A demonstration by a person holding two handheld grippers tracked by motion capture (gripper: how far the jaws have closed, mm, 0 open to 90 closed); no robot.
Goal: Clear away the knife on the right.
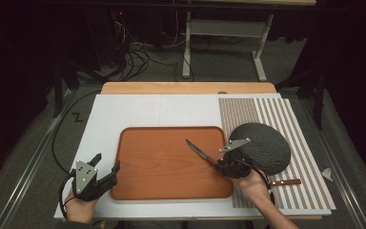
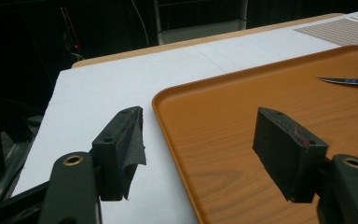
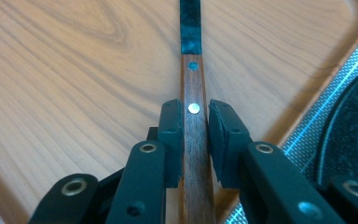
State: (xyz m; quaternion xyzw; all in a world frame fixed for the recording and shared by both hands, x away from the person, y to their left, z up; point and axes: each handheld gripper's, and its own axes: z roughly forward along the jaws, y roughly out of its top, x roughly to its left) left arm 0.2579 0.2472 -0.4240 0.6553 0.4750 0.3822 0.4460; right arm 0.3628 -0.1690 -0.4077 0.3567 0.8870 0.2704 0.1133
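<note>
Right gripper (image 3: pixel 196 121) apparently clamping knife (image 3: pixel 194 93) handle, rivets visible close-up

Dim lab: tangled floor cables (image 1: pixel 133 59), bare bench frame (image 1: pixel 224 28), rigged table (image 1: pixel 186 88).

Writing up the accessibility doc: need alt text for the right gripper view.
The right tongs clamp the wooden handle of a knife, whose dark blade points away over a wood-grain tray. A striped mat and a dark round plate show at right.
</note>
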